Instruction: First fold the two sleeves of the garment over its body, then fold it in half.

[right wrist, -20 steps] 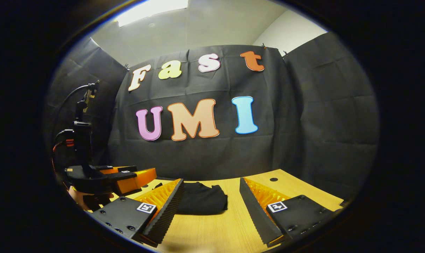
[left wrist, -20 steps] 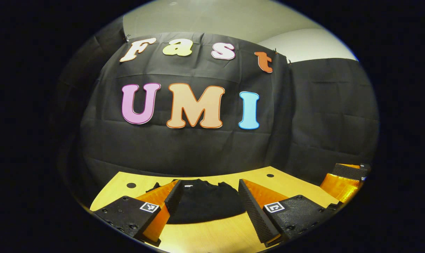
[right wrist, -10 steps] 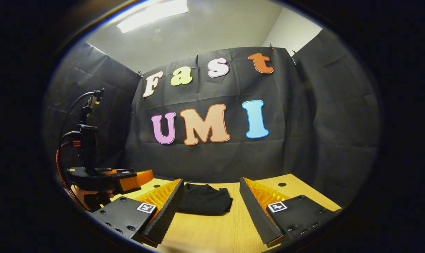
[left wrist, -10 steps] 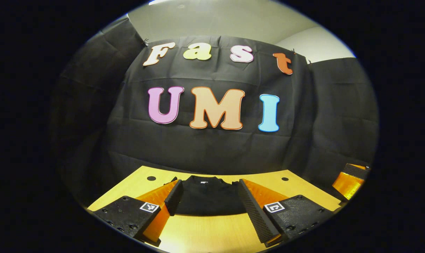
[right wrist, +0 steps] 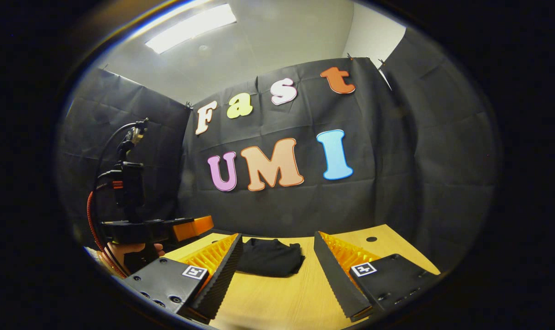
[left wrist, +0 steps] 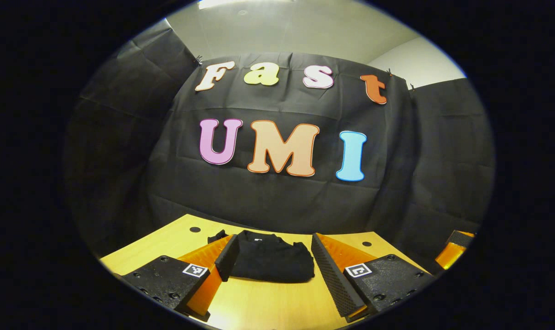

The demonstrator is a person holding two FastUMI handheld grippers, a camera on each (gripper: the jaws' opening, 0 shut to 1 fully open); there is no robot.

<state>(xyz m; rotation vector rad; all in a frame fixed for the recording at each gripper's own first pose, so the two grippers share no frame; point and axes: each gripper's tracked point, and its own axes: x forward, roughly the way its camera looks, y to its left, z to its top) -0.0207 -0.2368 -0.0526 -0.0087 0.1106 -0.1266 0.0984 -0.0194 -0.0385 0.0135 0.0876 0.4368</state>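
Table [left wrist: 268,302], light wood w/ a few small dark holes near its far edge, runs up to the black cloth wall [left wrist: 277,201]; same table [right wrist: 282,298] and wall [right wrist: 396,183] in right gripper view. Pale ceiling above w/ a strip light [right wrist: 190,27].

Garment [left wrist: 270,261], black, lies folded into a compact block on the table, mid-depth, neck end toward the wall, a small flap of fabric sticking out at its left far corner. In right gripper view the garment [right wrist: 268,262] sits flat, a bit left of centre, wrinkled at its right edge.

Left gripper [left wrist: 270,263]: jaws wide apart, holding nothing, above the table and short of the garment, which appears in the gap betw. the fingers; can't tell if the finger tips touch the cloth. In right gripper view the left gripper [right wrist: 185,228] shows at far left, held level by a hand [right wrist: 130,251], cables and a post rising from its top.

Right gripper [right wrist: 275,261]: jaws also wide apart, empty, above the table, garment beyond and betw. the fingers, no contact visible. In left gripper view the right gripper [left wrist: 454,250] shows at the far right edge, well apart from the garment.
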